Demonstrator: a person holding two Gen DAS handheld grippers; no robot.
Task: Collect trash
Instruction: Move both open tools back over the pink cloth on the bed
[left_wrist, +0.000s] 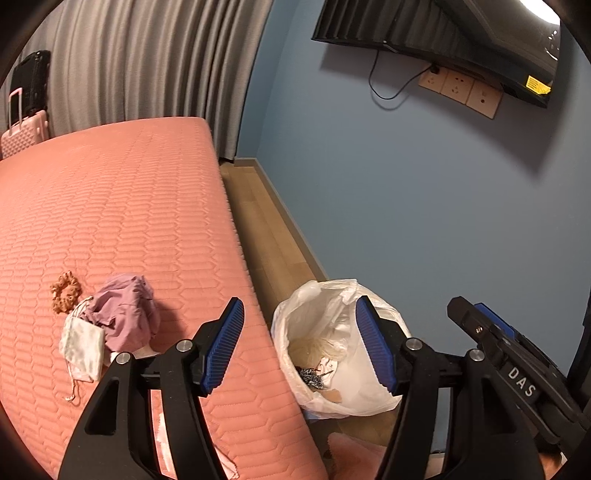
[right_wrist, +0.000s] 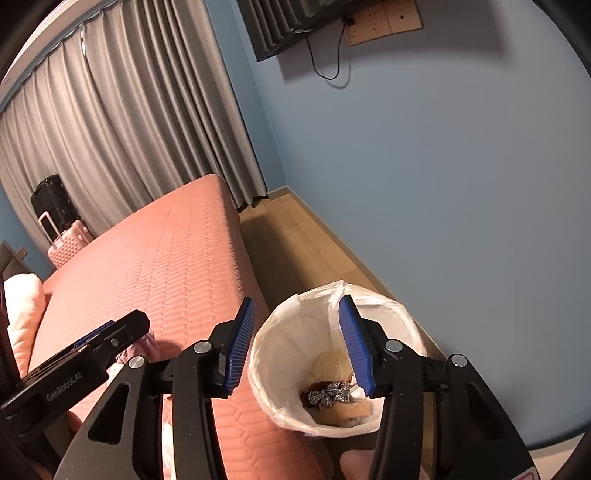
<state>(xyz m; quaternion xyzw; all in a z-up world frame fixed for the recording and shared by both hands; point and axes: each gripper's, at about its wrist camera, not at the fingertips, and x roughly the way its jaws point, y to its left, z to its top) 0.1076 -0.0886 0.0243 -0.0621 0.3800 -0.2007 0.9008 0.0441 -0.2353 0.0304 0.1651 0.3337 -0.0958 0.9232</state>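
A small bin with a white liner (left_wrist: 286, 328) (right_wrist: 284, 347) stands on the floor beside the pink bed. Inside lie a black-and-white speckled scrap (right_wrist: 330, 394) (left_wrist: 311, 377), beige pieces and a cream bundle. My left gripper (left_wrist: 300, 306) is open and empty, straddling the bed edge and the bin's near rim. My right gripper (right_wrist: 298, 301) hangs over the bin, open with nothing between its pads. On the bed to the left lie a crumpled purple cloth (left_wrist: 122, 314), a white drawstring pouch (left_wrist: 83, 347) and an orange scrunchie (left_wrist: 65, 291).
The quilted pink mattress (left_wrist: 129, 203) fills the left. A narrow strip of wooden floor (left_wrist: 266, 229) runs between it and the blue wall. A pink suitcase (left_wrist: 24, 133) and a black one (left_wrist: 31, 81) stand by the grey curtain. A television (left_wrist: 443, 48) hangs on the wall.
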